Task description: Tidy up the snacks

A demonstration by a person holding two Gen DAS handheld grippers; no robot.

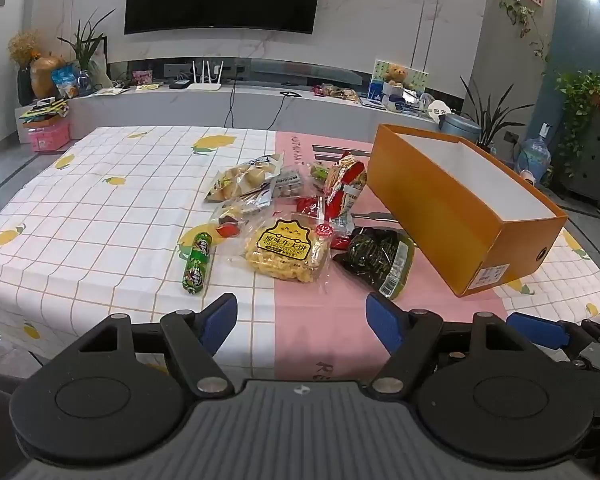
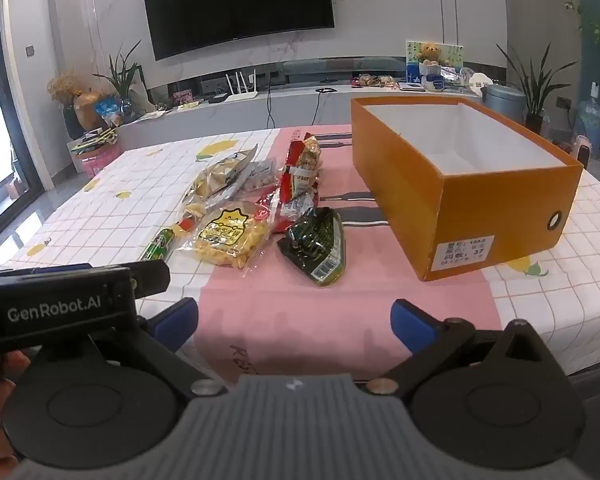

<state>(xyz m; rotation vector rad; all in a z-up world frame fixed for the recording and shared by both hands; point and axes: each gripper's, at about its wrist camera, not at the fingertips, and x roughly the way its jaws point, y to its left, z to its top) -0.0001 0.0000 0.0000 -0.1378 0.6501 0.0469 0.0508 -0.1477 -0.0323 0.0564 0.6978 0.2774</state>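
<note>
A pile of snacks lies mid-table: a yellow waffle-biscuit pack [image 1: 287, 251] [image 2: 231, 236], a dark green pouch [image 1: 376, 258] [image 2: 317, 245], a green sausage stick [image 1: 197, 263] [image 2: 159, 245], a red noodle bag [image 1: 345, 182] [image 2: 300, 170] and a clear bag of buns [image 1: 244, 178] [image 2: 220, 178]. An open orange box [image 1: 452, 204] [image 2: 452, 184] with a white inside stands right of them and looks empty. My left gripper [image 1: 302, 320] is open and empty, near the table's front edge. My right gripper [image 2: 296, 324] is open and empty, also short of the snacks.
The table [image 1: 100, 208] has a lemon-check cloth with a pink strip [image 2: 284, 312]. The left gripper's body [image 2: 68, 304] sits just left of my right gripper. Behind the table are a TV bench [image 1: 228, 100] with clutter, plants and a water bottle [image 1: 534, 152].
</note>
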